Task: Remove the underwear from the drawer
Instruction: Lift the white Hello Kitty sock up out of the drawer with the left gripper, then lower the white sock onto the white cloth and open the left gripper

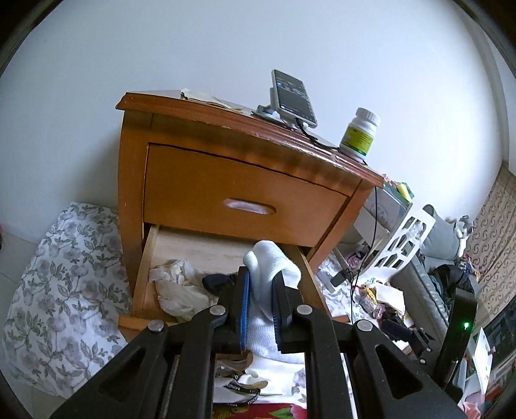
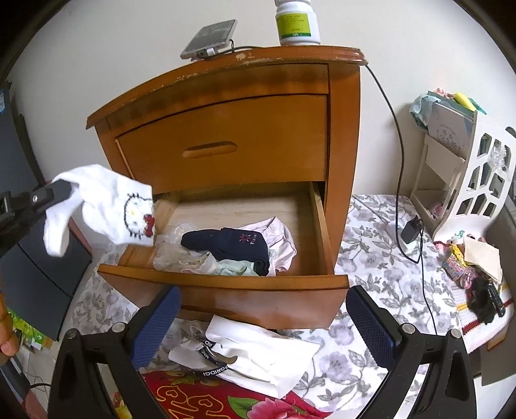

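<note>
The wooden nightstand's lower drawer stands pulled open. Inside lie navy underwear, a pale pink garment and crumpled white fabric. My left gripper is shut on a white garment and holds it up over the drawer. From the right wrist, the same white garment shows a cat face with a red bow and hangs from the left gripper above the drawer's left corner. My right gripper is open, with nothing between its fingers, in front of the drawer's front panel.
A phone on a stand and a pill bottle sit on the nightstand; a black cable runs down its right side. White clothes lie on the floral sheet below the drawer. A white rack stands right, a dark box left.
</note>
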The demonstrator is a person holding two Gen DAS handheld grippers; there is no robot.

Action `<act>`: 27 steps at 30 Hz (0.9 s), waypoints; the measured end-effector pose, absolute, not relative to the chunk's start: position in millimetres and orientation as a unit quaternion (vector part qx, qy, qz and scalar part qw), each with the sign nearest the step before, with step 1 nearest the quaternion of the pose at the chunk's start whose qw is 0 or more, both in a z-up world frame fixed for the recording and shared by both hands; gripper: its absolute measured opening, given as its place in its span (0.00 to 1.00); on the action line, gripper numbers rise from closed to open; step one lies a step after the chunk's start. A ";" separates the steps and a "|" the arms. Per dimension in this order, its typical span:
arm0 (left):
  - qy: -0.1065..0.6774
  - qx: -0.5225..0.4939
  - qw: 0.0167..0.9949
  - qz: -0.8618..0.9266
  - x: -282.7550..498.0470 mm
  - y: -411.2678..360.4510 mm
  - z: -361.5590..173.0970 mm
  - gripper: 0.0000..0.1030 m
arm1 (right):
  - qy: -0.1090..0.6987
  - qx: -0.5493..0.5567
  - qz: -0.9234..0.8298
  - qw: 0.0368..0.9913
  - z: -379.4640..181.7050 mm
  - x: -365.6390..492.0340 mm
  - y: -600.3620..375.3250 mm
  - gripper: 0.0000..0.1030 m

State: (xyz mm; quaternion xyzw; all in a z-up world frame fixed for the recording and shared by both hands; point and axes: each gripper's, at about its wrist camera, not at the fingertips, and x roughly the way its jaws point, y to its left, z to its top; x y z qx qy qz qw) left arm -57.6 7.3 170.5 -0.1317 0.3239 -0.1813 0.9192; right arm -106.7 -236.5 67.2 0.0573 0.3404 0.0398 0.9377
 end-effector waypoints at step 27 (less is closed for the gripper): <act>0.453 -0.094 0.860 -0.217 -56.4 -37.4 88.3 0.12 | 0.342 0.074 0.028 0.936 65.1 -114.1 -249.9 1.00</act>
